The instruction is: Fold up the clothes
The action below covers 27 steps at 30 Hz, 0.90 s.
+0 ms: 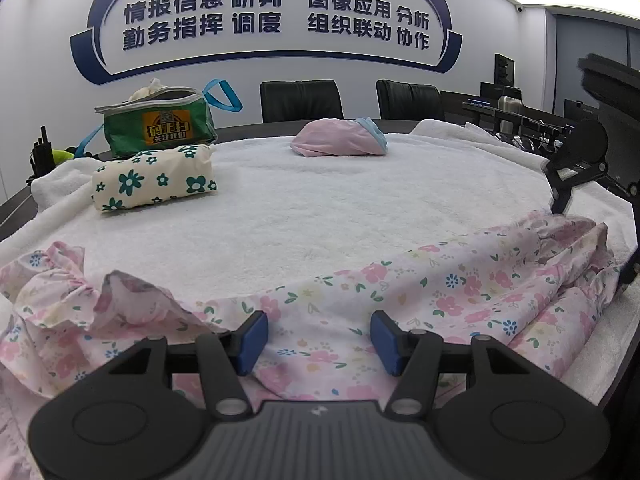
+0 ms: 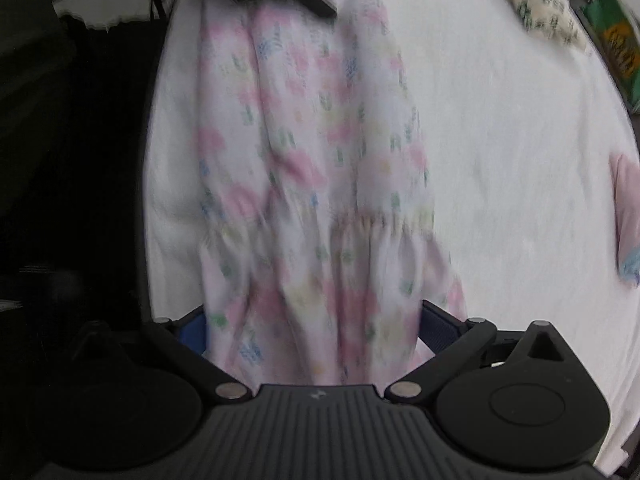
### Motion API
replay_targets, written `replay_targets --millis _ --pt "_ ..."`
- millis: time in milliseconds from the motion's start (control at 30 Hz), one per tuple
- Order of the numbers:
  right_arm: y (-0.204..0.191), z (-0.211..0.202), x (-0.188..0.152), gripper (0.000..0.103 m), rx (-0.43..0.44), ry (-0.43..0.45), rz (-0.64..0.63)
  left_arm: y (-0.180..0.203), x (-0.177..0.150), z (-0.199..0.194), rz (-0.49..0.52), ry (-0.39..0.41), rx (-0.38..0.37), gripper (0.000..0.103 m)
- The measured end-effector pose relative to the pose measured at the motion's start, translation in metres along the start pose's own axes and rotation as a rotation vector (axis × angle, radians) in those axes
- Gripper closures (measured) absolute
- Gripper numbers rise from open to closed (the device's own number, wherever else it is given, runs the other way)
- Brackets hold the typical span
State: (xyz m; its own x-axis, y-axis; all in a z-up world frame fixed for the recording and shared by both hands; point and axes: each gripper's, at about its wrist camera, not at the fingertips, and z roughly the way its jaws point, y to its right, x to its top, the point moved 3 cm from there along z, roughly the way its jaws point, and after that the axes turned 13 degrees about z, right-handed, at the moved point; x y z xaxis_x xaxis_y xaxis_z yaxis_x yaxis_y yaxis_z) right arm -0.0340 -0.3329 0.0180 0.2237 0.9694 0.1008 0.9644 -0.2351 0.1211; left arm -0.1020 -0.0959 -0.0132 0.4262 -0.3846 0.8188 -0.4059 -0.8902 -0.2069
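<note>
Hovering spread-fingered, left tool [image 1: 319,338] over floral garment [image 1: 400,296] (rumpled).

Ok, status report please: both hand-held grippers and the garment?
Left hand-held gripper open over pink floral garment. Right hand-held gripper open, ruffled hem between its fingers. Garment unfolded, nothing blocking.

- A pink floral garment [image 1: 420,288] of thin white fabric, printed with pink flowers, small blue blossoms and green leaves, is laid lengthwise along the near edge of the towel-covered table.
- It is loosely spread and wrinkled; a ruffled, gathered hem [image 2: 384,224] is seen at one end, and bunched frills at the other.
- A cream bundle with green flowers [image 1: 154,180] is lying folded at the far left.
- A pink bundle with a blue edge [image 1: 340,138] is lying folded at the far centre.
</note>
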Motion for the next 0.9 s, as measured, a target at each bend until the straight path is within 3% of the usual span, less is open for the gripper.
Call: replay_targets --millis 67,100,133,167,333,500,600,633,667,733,800,900 --pt "0.012 -0.004 -0.006 0.042 0.068 0.012 0.076 0.000 0.000 0.000 0.000 0.000 0.000 0.047" --pt "0.017 -0.008 -0.009 0.051 0.079 0.023 0.112 0.000 0.000 0.000 0.000 0.000 0.000 0.047" --pt "0.019 -0.010 -0.012 0.066 0.071 0.034 0.124 0.000 0.000 0.000 0.000 0.000 -0.001 0.047" --pt "0.020 -0.012 -0.016 0.072 0.064 0.035 0.129 0.000 0.000 0.000 0.000 -0.001 -0.001 0.047" --pt "0.020 -0.013 -0.030 0.081 0.057 0.009 0.170 0.000 0.001 0.000 0.000 -0.001 -0.001 0.047" --pt "0.016 -0.026 -0.044 0.080 0.038 -0.004 0.199 0.000 0.001 0.000 -0.001 -0.002 -0.002 0.047" --pt "0.015 -0.049 -0.044 0.079 0.047 0.084 0.218 0.001 0.001 0.000 -0.001 -0.001 -0.001 0.047" --pt "0.016 -0.053 -0.042 0.074 0.040 0.122 0.218 0.001 0.001 0.000 0.000 -0.001 0.000 0.047" --pt "0.017 -0.057 -0.039 0.057 0.033 0.160 0.217 0.001 0.001 0.000 0.000 -0.001 0.000 0.047" --pt "0.020 -0.066 -0.034 0.038 0.020 0.236 0.216 0.001 0.001 0.000 0.000 0.000 0.001 0.047" --pt "0.022 -0.075 -0.029 0.039 0.007 0.311 0.214 0.001 0.000 0.000 0.000 0.000 0.001 0.047" --pt "0.029 -0.077 -0.016 0.046 0.104 0.417 0.229 0.001 0.001 -0.001 0.001 -0.001 0.000 0.047"
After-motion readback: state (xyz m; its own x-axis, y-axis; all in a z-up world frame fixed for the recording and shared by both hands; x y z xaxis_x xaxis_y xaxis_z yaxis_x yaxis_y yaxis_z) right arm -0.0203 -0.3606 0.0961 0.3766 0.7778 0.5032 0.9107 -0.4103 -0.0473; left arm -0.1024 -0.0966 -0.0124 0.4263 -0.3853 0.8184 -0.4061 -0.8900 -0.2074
